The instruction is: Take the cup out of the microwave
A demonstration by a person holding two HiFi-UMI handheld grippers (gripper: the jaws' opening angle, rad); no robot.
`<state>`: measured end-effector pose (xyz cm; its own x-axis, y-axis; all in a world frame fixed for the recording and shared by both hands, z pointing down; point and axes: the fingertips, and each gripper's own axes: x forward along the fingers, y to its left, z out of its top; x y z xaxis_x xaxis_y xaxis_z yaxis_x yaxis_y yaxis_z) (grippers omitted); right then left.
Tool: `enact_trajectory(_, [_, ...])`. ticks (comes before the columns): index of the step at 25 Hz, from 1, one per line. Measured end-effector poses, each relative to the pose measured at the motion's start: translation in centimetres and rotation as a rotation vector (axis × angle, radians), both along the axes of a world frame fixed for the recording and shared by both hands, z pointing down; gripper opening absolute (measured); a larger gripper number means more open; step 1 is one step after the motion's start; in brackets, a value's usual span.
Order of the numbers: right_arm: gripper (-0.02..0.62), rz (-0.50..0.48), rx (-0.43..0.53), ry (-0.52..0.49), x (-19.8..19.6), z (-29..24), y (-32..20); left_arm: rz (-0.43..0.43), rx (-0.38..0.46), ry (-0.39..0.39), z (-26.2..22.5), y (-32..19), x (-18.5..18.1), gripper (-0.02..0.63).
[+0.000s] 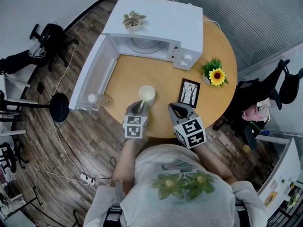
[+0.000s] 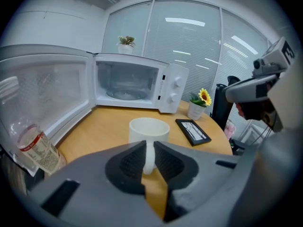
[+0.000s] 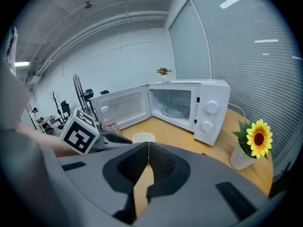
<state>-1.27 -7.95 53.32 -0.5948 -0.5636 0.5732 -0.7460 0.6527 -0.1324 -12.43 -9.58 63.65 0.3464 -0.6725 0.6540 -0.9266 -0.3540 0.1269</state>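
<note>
At frame centre my left gripper pinches the handle of the cup, standing on the table outside the microwave, right gripper closed empty; that narrow grip could let it swivel and tip.

Wide bare strip of counter from the mouth of the microwave down to the cup; free to pass there. Walled off on the left by the open microwave door, with a bottle just beside its outer end. Hemmed on the right by a picture frame and a potted sunflower near the rim. Left hand-held gripper clamped on the cup's handle, right hand-held gripper closed near it, narrow gap between. Cavity open at the front, glass turntable on its floor.
</note>
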Motion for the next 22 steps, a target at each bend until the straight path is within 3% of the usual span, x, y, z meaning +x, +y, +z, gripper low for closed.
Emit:
enact_trajectory(17, [0.017,-0.021,-0.001,0.002,-0.1,0.1,0.4,0.002,-0.048,-0.065,2.6,1.7,0.0,0.054])
enact_trajectory(22, [0.017,-0.032,0.001,-0.003,-0.4,0.0,0.7,-0.005,-0.055,-0.053,2.7,1.7,-0.1,0.054])
